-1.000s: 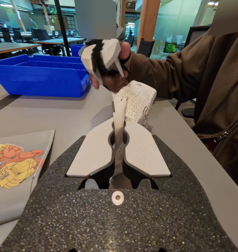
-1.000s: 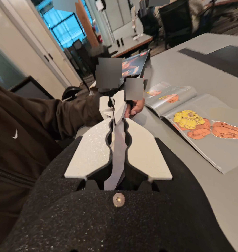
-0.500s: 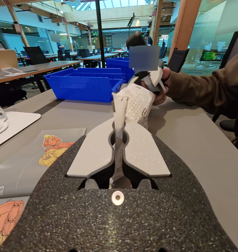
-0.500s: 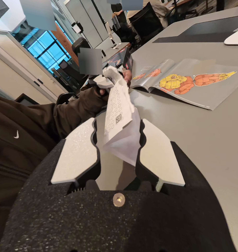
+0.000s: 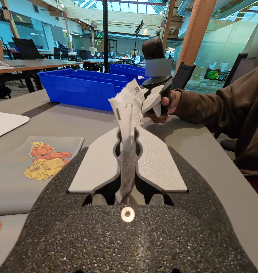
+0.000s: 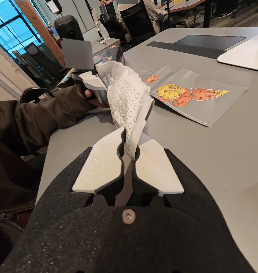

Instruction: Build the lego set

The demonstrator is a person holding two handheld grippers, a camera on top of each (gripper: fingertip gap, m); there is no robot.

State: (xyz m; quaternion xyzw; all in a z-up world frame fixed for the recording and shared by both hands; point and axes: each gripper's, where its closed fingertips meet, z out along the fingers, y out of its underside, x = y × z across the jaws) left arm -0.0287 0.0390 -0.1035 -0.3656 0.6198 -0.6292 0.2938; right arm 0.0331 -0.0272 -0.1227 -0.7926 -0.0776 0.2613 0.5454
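A white paper bag [image 5: 126, 106] printed with small circles stands upright between my two grippers above the grey table [image 5: 177, 141]. Its top edge is ragged. My left gripper [image 5: 126, 131] is shut on the bag's lower part. In the right wrist view the same bag [image 6: 125, 100] runs from the far left gripper [image 6: 94, 82] down into my right gripper [image 6: 132, 136], whose fingers are closed on its near edge. In the left wrist view the right gripper [image 5: 151, 100], held by a hand, sits against the bag's upper right side.
An open instruction booklet [image 5: 44, 159] lies on the table to the left; it also shows in the right wrist view [image 6: 191, 100]. Blue bins [image 5: 81, 88] stand behind it. A white pad [image 6: 243, 57] and a dark set box [image 6: 109, 55] sit farther off. A brown sleeve [image 6: 36, 118] crosses the table edge. Spacing between my two grippers at the tips: around 10 cm.
The right gripper let go of the bag and opened wide half a second ago; now it is closed on the bag again. The grippers have moved apart and the bag is spread between them.
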